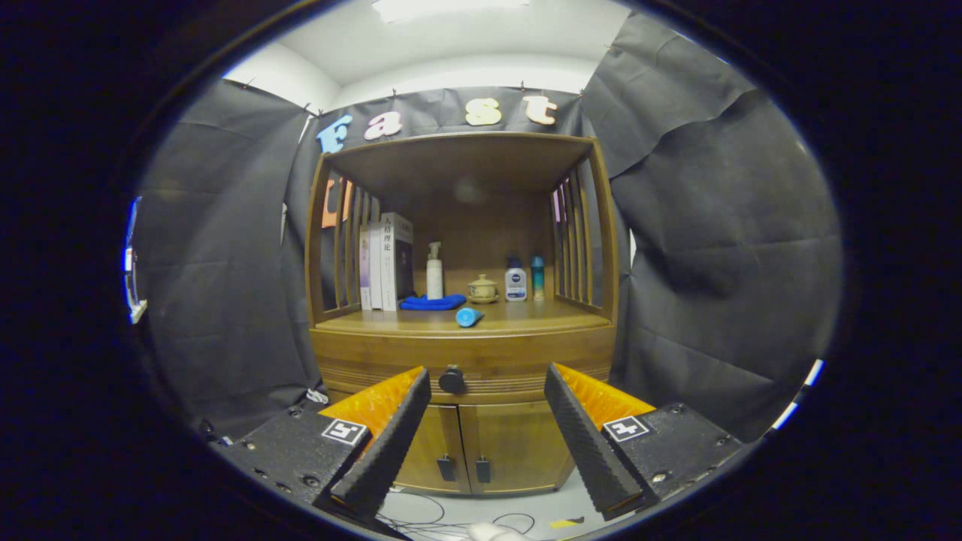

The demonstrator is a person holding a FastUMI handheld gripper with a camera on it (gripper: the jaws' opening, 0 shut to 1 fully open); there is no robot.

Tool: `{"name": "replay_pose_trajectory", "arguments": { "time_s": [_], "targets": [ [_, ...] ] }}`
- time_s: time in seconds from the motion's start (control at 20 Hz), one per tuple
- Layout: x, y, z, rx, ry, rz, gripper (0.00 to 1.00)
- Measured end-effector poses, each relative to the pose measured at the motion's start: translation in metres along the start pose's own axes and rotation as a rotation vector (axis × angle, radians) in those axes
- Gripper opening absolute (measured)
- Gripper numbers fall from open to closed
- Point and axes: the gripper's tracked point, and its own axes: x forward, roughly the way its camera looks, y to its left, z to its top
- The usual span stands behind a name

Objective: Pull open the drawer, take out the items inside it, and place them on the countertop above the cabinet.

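So the gripper (487,406) is hanging back from the warm brown wooden cabinet (466,421), with its two fingers spread wide apart and nothing between them. Sitting in that gap, a bit toward the 11 o'clock side of it and well beyond the tips, is the small round dark knob (452,379) of the shallow wooden drawer (518,361), which is looking fully pushed in, flush with the front.

Up on the flat wooden countertop (541,319), at 12 o'clock from the knob, a small light-blue cylinder (468,316) is lying on its side close to the front edge. Further back there's a folded blue cloth (432,302), a white pump bottle (434,272), a row of upright books (385,259), a little tan lidded ceramic pot (482,288), a white-and-blue bottle (515,279) and a slim teal bottle (537,277).

I can't tell whether any of those came out of the drawer; a shut drawer fits either stage, and what's inside is hidden.

Handling-wise, I'm guessing the drawer is stiff, solid wood, not fragile, sliding straight out. The knob is the only grab point, small, hard, and probably a bit slippery, so pinching it square from both sides seems smartest.
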Motion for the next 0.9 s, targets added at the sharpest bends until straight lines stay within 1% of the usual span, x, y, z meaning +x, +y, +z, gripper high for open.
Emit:
{"name": "replay_pose_trajectory", "arguments": {
  "time_s": [0.9],
  "targets": [
    [-0.0006, 0.004, -0.0016, -0.006, -0.001, 0.006, 0.99]
  ]
}}
